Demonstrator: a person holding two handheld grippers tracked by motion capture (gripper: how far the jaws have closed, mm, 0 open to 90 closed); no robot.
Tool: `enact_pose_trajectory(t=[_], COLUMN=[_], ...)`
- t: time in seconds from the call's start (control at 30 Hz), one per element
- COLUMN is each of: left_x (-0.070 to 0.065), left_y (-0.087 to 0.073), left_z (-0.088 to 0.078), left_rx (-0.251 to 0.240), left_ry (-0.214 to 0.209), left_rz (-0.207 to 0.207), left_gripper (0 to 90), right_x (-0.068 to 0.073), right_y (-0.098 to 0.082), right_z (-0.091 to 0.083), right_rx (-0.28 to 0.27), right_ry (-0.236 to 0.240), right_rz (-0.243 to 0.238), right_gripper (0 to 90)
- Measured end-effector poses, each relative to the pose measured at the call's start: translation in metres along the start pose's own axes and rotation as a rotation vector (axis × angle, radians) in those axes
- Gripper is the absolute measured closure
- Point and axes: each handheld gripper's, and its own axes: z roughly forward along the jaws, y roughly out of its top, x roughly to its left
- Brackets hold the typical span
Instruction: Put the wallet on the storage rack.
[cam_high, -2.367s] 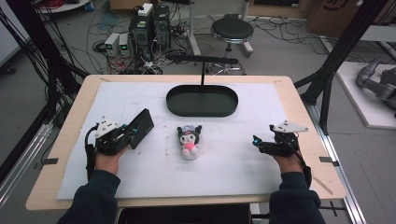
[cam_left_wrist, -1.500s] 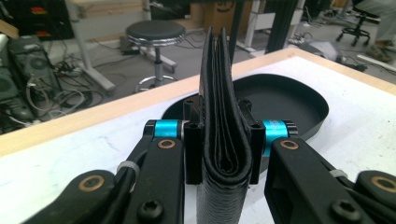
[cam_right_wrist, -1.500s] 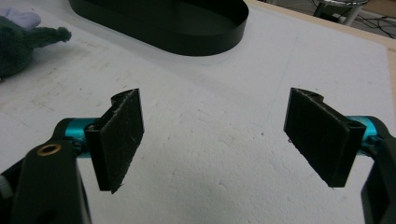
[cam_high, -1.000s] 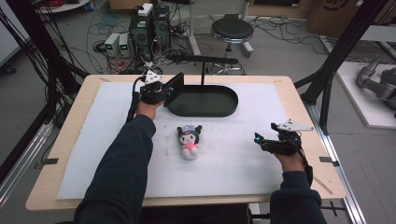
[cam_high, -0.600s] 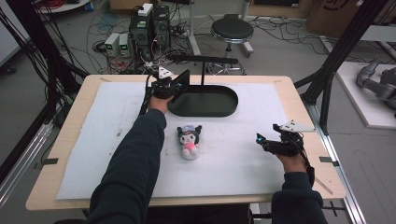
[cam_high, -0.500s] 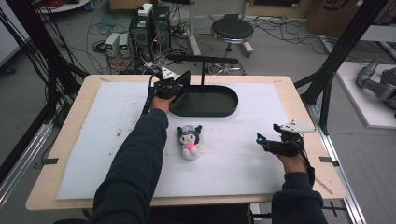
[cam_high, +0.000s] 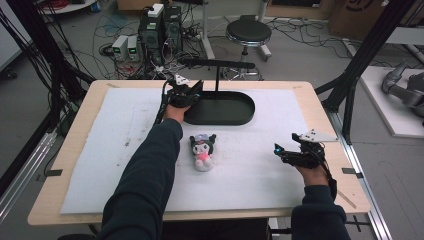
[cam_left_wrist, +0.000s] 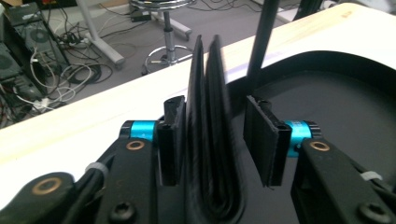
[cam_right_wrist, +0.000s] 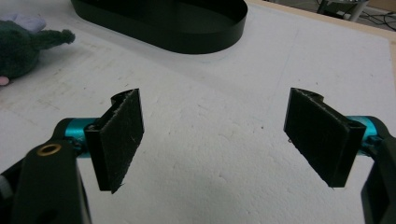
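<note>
Left gripper (cam_high: 192, 93) reaches to the far left end of the black oval tray (cam_high: 235, 114), a folded black wallet (cam_left_wrist: 212, 140) standing upright between its jaws. Jaws have just been opening: in the left gripper view the right pad stands clear of the wallet, the left pad just beside it, contact unclear. Right gripper (cam_high: 280, 151) rests over the white mat (cam_high: 100, 150) at near right, jaws spread wide, nothing between. Plush toy (cam_high: 202, 151) lies mid-mat, near side of tray.
</note>
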Motion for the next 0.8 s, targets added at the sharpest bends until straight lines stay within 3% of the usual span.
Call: enact_pose_trajectory(t=[0.13,0.37,0.47,0.6,0.8], left_x=[0.001,-0.009,-0.016,-0.025,-0.034], left_y=[-0.005,-0.005,-0.005,-0.005,-0.003], left_z=[-0.006,-0.014,-0.013,-0.010,0.000], left_rx=[0.004,-0.012,0.001,0.006,0.027], left_ry=[-0.027,-0.074,-0.088,-0.057,-0.079], left_rz=[-0.039,-0.038,0.044,0.088,0.090], left_gripper=[58.4,63.6,73.9,75.0,74.2], right_x=[0.003,0.001,0.001,0.001,0.001], right_y=[0.001,0.002,0.002,0.002,0.002], right_z=[-0.001,-0.003,-0.003,-0.003,-0.003], right_rx=[-0.004,-0.013,-0.013,-0.015,-0.015], right_ry=[0.002,-0.003,-0.001,-0.002,-0.001], right_rz=[-0.006,-0.001,0.000,-0.004,-0.005], right_gripper=[20.3,20.3,20.3,20.3,20.3])
